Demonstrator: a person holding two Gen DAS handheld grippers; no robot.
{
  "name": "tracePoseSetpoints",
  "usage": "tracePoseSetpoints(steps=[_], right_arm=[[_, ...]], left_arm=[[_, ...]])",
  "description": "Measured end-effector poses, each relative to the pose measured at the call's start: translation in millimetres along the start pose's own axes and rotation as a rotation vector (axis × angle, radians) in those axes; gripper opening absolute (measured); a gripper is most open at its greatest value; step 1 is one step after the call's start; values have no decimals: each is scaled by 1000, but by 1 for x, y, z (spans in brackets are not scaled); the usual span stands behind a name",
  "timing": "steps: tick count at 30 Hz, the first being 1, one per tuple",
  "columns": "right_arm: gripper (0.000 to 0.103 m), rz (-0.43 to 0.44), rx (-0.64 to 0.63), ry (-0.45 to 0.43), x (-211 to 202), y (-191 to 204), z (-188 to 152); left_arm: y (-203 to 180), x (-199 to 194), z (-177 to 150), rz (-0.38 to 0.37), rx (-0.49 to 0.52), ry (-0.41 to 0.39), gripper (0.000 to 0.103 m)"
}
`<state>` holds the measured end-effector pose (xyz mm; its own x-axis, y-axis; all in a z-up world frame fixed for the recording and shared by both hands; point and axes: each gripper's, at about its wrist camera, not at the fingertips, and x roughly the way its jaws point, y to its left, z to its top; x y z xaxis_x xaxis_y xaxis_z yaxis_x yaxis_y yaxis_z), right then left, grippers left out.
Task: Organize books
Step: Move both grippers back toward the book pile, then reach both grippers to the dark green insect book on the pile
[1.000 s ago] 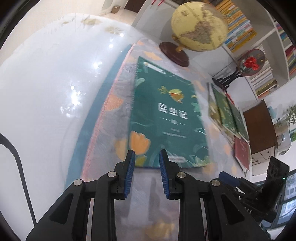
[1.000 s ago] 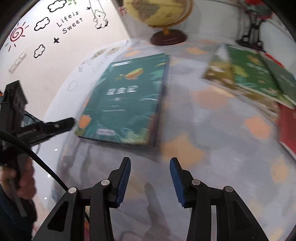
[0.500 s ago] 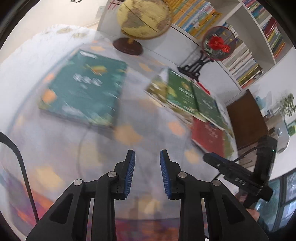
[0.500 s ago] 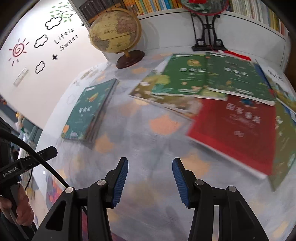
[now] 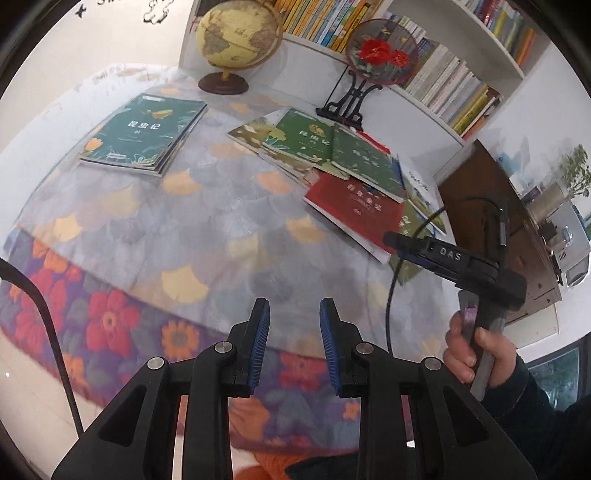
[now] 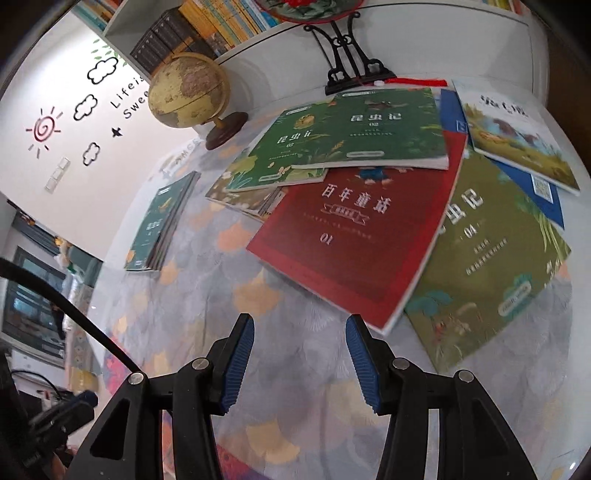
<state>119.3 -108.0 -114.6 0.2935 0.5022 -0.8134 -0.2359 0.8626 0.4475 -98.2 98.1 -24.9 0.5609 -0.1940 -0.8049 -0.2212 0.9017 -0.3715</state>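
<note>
A neat stack topped by a teal book (image 5: 142,133) (image 6: 159,225) lies at the table's far left. To its right sprawls a loose pile: a red book (image 5: 354,206) (image 6: 354,236), two green books (image 6: 288,151) (image 6: 384,129), an olive book (image 6: 491,258) and a pale picture book (image 6: 517,136). My left gripper (image 5: 294,306) hangs over the table's near edge, its jaws a little apart and empty. My right gripper (image 6: 299,321) hovers just short of the red book's near corner, open and empty; it also shows in the left wrist view (image 5: 406,245).
A globe (image 5: 236,33) and a fan on a black stand (image 5: 380,55) stand at the back of the table, before a full bookshelf (image 5: 443,74). A brown cabinet (image 5: 498,221) is at the right. A floral cloth (image 5: 110,314) hangs over the near edge.
Both grippers have drawn back from the teal stack and swung right toward the loose pile. The right gripper's jaws stand slightly wider. No book has moved.
</note>
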Motion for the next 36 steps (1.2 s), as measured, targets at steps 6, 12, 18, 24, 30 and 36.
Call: tracePoseSetpoints(steps=[6, 12, 18, 24, 30, 36], right_arm=[[50, 45, -81, 8, -27, 4, -29], [50, 115, -183, 71, -60, 9, -74], [58, 154, -239, 32, -106, 3, -77], [60, 163, -219, -7, -132, -32, -52], [60, 112, -238, 8, -139, -90, -23], [60, 87, -234, 0, -132, -125, 16]], left_arm=[[-34, -40, -53, 67, -49, -109, 25], [-72, -70, -84, 67, -101, -205, 25], [-120, -76, -83, 71, -72, -218, 26], [-157, -47, -60, 37, -68, -193, 25], [-204, 8, -15, -6, -45, -156, 25], [-225, 43, 10, -19, -22, -109, 26]])
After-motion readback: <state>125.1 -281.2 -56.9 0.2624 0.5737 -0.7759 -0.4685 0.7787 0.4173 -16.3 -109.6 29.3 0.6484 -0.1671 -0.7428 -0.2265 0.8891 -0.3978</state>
